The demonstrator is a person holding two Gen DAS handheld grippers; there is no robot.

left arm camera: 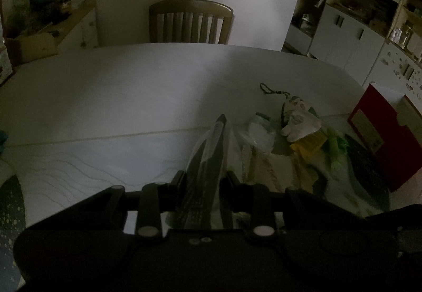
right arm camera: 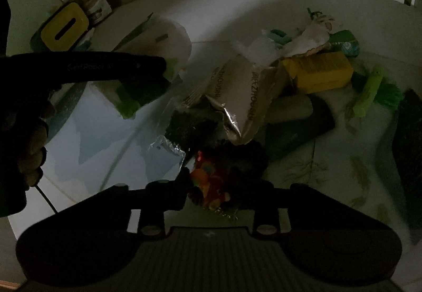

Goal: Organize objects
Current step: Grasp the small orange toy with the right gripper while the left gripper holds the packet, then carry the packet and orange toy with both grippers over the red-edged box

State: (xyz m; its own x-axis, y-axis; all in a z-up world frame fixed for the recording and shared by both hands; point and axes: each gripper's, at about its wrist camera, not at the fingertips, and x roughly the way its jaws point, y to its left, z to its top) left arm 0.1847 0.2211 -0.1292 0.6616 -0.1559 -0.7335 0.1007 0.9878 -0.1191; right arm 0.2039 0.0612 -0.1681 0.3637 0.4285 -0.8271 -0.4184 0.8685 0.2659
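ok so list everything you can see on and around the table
table: one, white, centre
chair: one, wooden, far side of table
red folder: one, table's right edge
yellow box: one, in the pile
beige foil packet: one, printed, front of pile
green brush: one, right of yellow box
yellow lidded container: one, table's far left
dark clear-wrapped packet: one, between left fingers
colourful item: one, red-orange, between right fingers; identity unclear
left gripper: shut on packet
right gripper: appears shut on colourful item
hand: one, holding left gripper
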